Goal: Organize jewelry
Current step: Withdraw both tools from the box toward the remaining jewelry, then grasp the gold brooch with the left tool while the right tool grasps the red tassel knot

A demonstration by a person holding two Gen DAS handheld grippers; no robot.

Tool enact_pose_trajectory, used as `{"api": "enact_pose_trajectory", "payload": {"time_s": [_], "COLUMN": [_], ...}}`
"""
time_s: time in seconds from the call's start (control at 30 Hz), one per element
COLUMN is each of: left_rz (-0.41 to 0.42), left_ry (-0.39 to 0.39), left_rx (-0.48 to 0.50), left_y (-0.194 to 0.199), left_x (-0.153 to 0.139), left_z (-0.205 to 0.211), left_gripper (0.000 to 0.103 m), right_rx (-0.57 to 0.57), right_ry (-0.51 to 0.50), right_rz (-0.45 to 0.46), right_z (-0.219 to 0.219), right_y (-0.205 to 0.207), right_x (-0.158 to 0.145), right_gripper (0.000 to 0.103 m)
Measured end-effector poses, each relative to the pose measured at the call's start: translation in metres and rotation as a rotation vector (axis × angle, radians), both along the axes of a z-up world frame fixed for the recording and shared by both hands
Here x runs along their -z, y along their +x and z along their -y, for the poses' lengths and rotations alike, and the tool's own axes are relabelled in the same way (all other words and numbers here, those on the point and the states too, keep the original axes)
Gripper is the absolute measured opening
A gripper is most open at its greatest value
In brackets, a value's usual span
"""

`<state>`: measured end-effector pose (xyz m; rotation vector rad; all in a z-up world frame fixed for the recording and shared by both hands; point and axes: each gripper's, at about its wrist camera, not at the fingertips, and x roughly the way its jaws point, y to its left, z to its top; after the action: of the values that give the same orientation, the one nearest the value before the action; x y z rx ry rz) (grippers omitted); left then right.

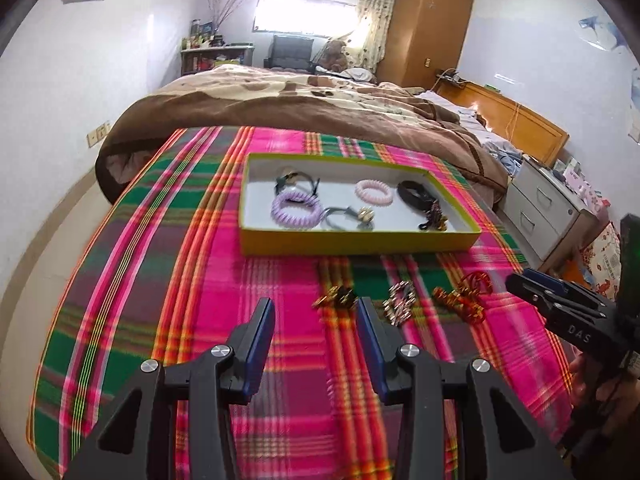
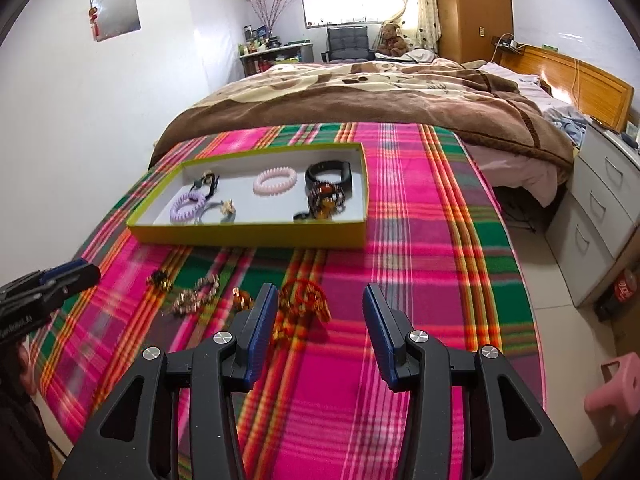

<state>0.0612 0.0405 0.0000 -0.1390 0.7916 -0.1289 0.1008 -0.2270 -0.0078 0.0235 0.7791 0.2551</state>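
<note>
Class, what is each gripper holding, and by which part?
Nothing. The left gripper and right gripper are both open and empty above the blanket.

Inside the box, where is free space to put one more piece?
In the box, the bare floor lies between the pink coil and the near wall, right of the grey tie. The left end, around the purple coil, and the right end, by the black band, are crowded.
</note>
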Motion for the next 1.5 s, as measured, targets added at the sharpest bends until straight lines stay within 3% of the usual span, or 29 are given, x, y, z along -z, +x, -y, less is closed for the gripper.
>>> {"api": "enact_pose_trajectory", "payload": {"time_s": [0.4, 0.57, 0.73, 1.27, 1.33, 1.4, 1.5], "left_rz": [-0.042, -0.045, -0.050, -0.072, -0.074, -0.081, -0.083], "left_ry": [-0.006, -0.012, -0.016, -0.023, -0.028, -0.027, -0.044], "left_rx": [-0.039, -0.044, -0.041, 0.004, 0.019, 0.027, 0.045], "left_y": [-0.008, -0.006, -0.002, 0.014, 0.017, 0.021, 0.025], "left_x": [0.022, 0.023, 0.025, 0.032, 0.032, 0.033, 0.033], "left_z": [-0.026, -0.031, -0.032, -0.023, -0.022, -0.020, -0.016], "left_gripper": [0.041, 0.041, 0.042, 0.041, 0.041, 0.041, 0.041], "right_rx": [-0.159, -0.160, -0.223, -0.200, -0.198, -0.195, -0.186], "right_ry": [0.043, 0.013, 0.060, -0.100, -0.118, -0.119, -0.115], "right_rz": [-0.080, -0.107, -0.125, -0.107, -0.102, -0.098, -0.096], "right_z": [-0.032, -0.043, -0.049, -0.074, -0.076, -0.077, -0.075], "right_y": [-0.002, 0.001, -0.002, 0.021, 0.020, 0.020, 0.020], "right_x": [0.023, 0.031, 0.029, 0.035, 0.036, 0.035, 0.035], "right_gripper": [0.045, 0.045, 0.045, 0.045, 0.037, 0.020, 0.016]}}
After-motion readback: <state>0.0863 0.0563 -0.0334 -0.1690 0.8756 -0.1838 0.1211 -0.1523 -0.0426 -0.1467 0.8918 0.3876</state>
